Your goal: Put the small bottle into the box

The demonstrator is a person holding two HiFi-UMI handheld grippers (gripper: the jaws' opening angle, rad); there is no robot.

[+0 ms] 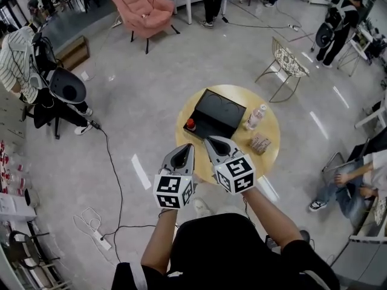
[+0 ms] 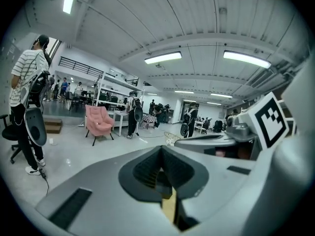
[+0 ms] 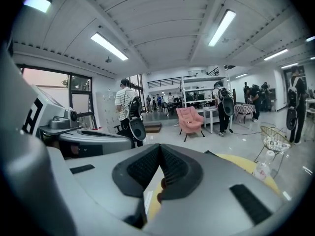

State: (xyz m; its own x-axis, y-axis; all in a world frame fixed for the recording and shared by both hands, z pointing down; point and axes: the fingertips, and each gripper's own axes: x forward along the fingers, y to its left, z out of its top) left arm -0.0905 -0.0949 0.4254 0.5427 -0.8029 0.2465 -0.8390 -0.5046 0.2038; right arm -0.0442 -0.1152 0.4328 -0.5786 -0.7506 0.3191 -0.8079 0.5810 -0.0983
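On the round yellow table [image 1: 273,153] lies a closed black box [image 1: 217,112]. To its right a small clear bottle [image 1: 256,116] with a pale label lies on the tabletop, and it shows as the bottle [image 3: 264,170] at the far right of the right gripper view. My left gripper [image 1: 188,147] and right gripper [image 1: 208,141] hang side by side over the table's near edge, short of the box. Both are shut, their ridged pads meeting at the tips, with nothing between them. The left gripper [image 2: 161,149] and right gripper [image 3: 159,149] point nearly level across the room.
A small red object [image 1: 190,124] stands at the box's left corner and a brown packet [image 1: 260,142] lies near the bottle. A wire chair [image 1: 284,62] stands behind the table, a pink armchair [image 1: 145,11] farther back. A cable and power strip [image 1: 100,240] lie on the floor at the left. People stand and sit around.
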